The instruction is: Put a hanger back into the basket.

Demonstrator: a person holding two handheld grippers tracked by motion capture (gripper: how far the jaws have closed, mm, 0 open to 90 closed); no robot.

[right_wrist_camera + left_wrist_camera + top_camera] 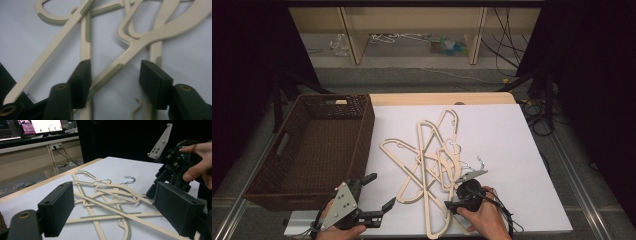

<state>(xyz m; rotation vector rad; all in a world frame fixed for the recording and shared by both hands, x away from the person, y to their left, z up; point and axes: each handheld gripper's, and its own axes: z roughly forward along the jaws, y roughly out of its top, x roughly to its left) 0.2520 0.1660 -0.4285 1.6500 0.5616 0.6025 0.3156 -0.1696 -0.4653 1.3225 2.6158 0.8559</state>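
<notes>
Nearest the high camera, at the worktop's (522, 150) front edge, two black two-jaw tools are seen, each held in a hand. At the far left, a dark brown woven wicker basket (362, 130) is set just beside the white worktop. The left tool (382, 191), topped by a grey three-cornered plate, is held just right of the basket's near corner; its jaws are spread wide with nothing between them, and the hangers lie beyond and to the right of its tips, apart from them. In the middle of the worktop, a tangled pile of cream flat plastic clothes hangers (432, 160) with grey ribbed strips and small metal hooks is spread. The right tool (460, 196) is lowered onto the pile's near right edge. In the right gripper view, its jaws are seen about half open, with a ribbed hanger arm (112, 75) lying slantwise between them, close to the left-hand pad; no firm grip can be made out.
</notes>
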